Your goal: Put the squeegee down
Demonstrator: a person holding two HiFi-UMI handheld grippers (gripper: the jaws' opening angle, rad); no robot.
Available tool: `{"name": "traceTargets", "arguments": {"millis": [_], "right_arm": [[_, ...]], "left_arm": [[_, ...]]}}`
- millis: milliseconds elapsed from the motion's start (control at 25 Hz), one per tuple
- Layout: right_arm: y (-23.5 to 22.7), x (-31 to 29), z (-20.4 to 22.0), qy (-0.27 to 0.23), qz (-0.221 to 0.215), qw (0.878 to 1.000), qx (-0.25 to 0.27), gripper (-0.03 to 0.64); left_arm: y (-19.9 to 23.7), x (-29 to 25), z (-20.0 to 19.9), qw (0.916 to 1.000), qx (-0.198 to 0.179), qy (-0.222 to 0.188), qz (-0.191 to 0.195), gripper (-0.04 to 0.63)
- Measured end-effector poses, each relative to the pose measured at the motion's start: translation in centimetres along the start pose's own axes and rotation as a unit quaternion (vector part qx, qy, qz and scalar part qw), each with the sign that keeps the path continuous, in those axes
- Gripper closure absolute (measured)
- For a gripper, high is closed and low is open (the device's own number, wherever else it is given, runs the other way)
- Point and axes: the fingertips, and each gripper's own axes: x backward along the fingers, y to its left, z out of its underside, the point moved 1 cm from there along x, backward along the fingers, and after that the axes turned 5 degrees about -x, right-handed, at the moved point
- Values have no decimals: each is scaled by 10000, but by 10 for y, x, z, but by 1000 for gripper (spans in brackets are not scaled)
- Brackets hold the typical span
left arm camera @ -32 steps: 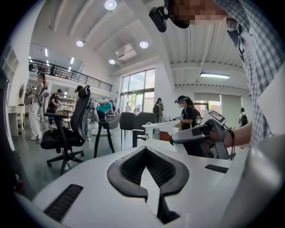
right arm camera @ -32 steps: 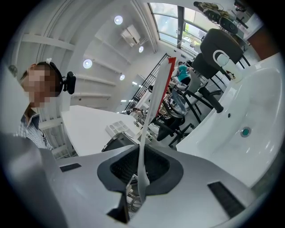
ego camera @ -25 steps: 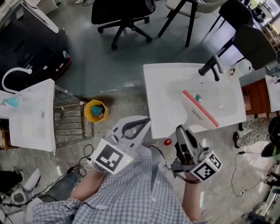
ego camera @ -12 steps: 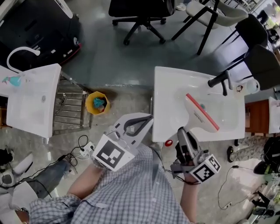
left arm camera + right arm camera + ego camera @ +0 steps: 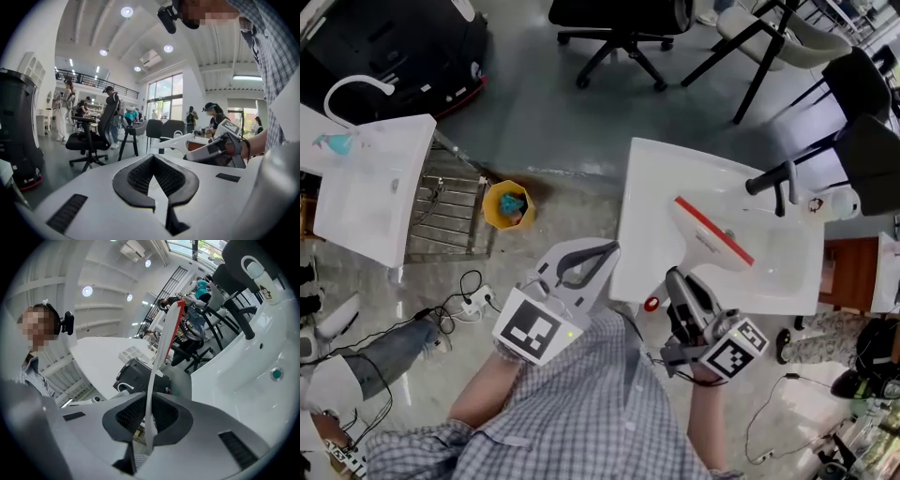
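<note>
Squeegee [image 5: 708, 239] in R gripper [image 5: 678, 284], over sink [image 5: 652, 216]

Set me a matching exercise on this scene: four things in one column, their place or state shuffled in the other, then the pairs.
Things:
1. squeegee
2. left gripper
3. yellow bin
4. black faucet

Places or states:
A. on the floor beside a metal rack
B. mounted on the rim of the white sink
C. clamped in the right gripper, over the sink
D. jaws together, nothing between them

Pairs: 1-C, 2-D, 3-A, 4-B.
</note>
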Motion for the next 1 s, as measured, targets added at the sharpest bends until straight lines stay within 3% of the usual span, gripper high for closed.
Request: {"name": "traceTargets", "arguments": {"millis": [320,1000], "right_arm": [[-21,-14,15,579,-208,9980,-106,583],[-56,-46,64,1650,-386,9833,-658,583]], "left_arm": [[-3,5,6,9988,122,117,-455,591],[-5,12,25,9956,289,441,-780,591]]}}
